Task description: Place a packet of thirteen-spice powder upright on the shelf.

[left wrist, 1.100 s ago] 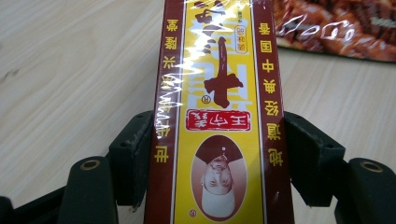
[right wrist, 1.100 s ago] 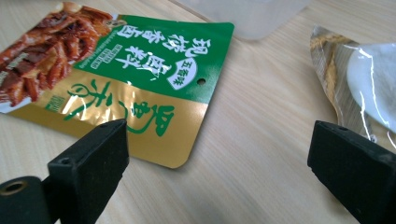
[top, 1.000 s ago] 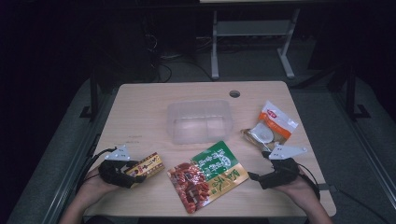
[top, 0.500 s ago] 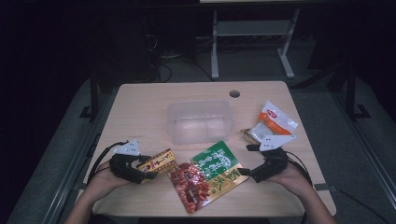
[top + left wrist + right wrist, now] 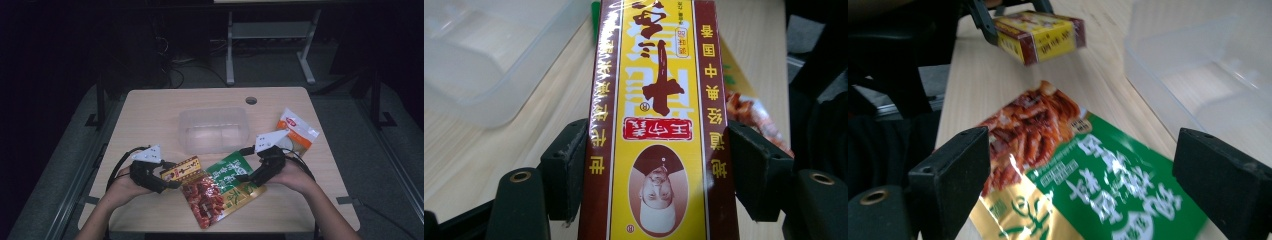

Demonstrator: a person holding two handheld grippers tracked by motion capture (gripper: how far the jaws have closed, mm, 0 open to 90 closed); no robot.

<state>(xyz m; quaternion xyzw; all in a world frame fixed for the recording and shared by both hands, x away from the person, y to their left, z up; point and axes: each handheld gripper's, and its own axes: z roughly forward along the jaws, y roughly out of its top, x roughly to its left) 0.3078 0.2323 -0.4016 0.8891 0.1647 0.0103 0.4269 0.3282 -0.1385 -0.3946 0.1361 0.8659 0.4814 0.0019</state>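
Lifted, left tongs [image 5: 656,165] clamp yellow box [image 5: 656,100]; right tongs [image 5: 1088,170] gape.

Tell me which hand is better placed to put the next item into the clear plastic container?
The left. The left gripper is already shut on the yellow and maroon box, near the clear plastic container. The right gripper is open, only approaching the green and red snack bag.

An orange-and-white packet [image 5: 298,131] lies near the wooden table's [image 5: 150,112] right edge.
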